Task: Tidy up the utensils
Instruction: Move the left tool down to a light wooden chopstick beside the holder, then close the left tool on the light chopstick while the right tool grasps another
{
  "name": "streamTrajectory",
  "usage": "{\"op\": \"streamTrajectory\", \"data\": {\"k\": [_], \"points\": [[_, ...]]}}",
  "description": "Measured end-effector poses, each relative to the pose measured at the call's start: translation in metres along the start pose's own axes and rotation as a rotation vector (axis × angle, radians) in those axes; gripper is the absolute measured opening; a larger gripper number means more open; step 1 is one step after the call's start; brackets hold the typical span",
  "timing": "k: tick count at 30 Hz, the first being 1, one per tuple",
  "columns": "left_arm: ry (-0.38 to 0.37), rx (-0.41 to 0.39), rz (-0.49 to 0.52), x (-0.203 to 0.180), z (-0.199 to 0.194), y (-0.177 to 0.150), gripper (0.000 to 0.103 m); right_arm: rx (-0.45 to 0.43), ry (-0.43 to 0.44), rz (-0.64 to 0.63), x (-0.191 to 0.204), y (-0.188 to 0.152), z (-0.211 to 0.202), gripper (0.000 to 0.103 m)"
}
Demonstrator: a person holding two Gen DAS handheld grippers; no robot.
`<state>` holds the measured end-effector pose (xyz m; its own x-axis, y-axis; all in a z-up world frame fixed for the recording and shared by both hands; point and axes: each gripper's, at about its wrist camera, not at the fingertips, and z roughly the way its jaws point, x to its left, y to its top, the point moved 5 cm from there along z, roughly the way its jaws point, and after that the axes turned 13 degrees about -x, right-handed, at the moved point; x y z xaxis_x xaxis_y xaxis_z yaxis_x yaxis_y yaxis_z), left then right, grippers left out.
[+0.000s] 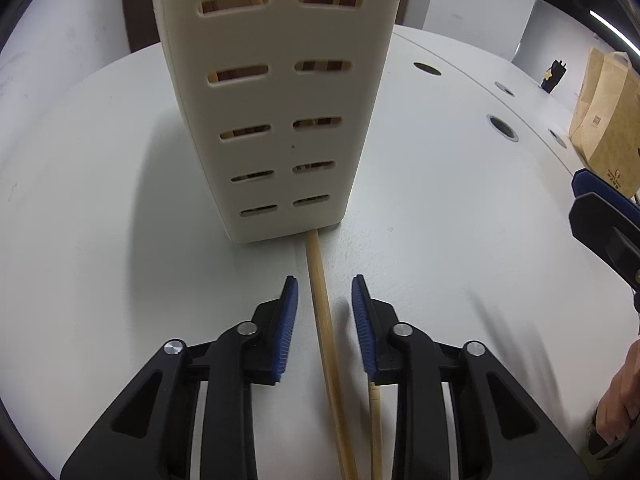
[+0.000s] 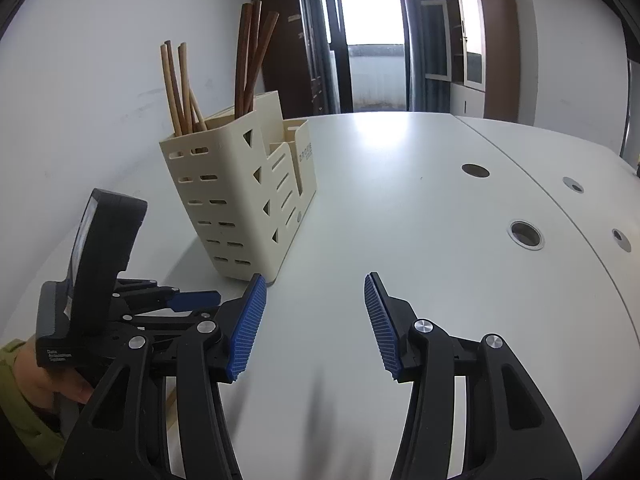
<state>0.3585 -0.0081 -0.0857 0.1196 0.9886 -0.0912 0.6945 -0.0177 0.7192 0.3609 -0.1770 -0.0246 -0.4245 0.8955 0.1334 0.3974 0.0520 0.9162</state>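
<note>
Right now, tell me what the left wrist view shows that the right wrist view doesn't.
Left wrist only: a pale wooden chopstick lying on the white table between the left gripper's open blue pads, and a brown paper bag.

Right wrist only: the right gripper, open and empty, and brown chopsticks standing upright in the holder.

Both: the cream slotted plastic utensil holder.

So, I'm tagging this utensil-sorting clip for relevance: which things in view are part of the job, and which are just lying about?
Part of the job:
- cream slotted holder
- light chopsticks and dark chopsticks standing in it
- loose chopstick on the table, between the open left gripper pads
- second chopstick beside it
- right gripper, open, empty

Lying about:
- paper bag
- small black object
</note>
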Motion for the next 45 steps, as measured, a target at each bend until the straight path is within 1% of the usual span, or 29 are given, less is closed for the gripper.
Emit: {"op": "streamTrajectory", "data": {"k": [1, 3, 5, 8, 14, 19, 27, 31, 34, 45], "points": [[0.005, 0.006, 0.002, 0.001, 0.002, -0.001, 0.022, 0.001, 0.000, -0.003, 0.001, 0.000, 0.000, 0.051], [0.025, 0.013, 0.016, 0.000, 0.005, -0.002, 0.015, 0.001, 0.001, -0.006, 0.002, -0.001, 0.000, 0.051], [0.033, 0.014, 0.026, 0.002, 0.005, -0.002, 0.014, 0.005, 0.001, -0.007, 0.002, -0.001, 0.001, 0.051], [0.048, 0.017, 0.039, 0.006, 0.004, -0.003, 0.007, 0.012, 0.001, -0.011, 0.003, -0.003, 0.002, 0.051], [0.054, 0.026, 0.048, 0.015, -0.004, -0.006, 0.007, 0.040, -0.004, -0.027, 0.006, -0.010, 0.007, 0.051], [0.066, 0.030, 0.041, 0.025, -0.009, -0.009, 0.007, 0.074, 0.013, -0.027, 0.011, -0.017, 0.010, 0.051], [0.082, 0.016, 0.022, 0.035, -0.015, -0.008, 0.006, 0.157, 0.060, -0.036, 0.032, -0.037, 0.019, 0.051], [0.090, 0.017, 0.013, 0.035, -0.012, -0.009, 0.006, 0.209, 0.103, -0.022, 0.047, -0.049, 0.024, 0.051], [0.094, 0.020, 0.006, 0.039, -0.013, -0.011, 0.006, 0.228, 0.098, -0.057, 0.058, -0.057, 0.027, 0.051], [0.108, 0.014, 0.000, 0.041, -0.006, -0.010, 0.006, 0.285, 0.086, -0.102, 0.082, -0.077, 0.036, 0.051]]}}
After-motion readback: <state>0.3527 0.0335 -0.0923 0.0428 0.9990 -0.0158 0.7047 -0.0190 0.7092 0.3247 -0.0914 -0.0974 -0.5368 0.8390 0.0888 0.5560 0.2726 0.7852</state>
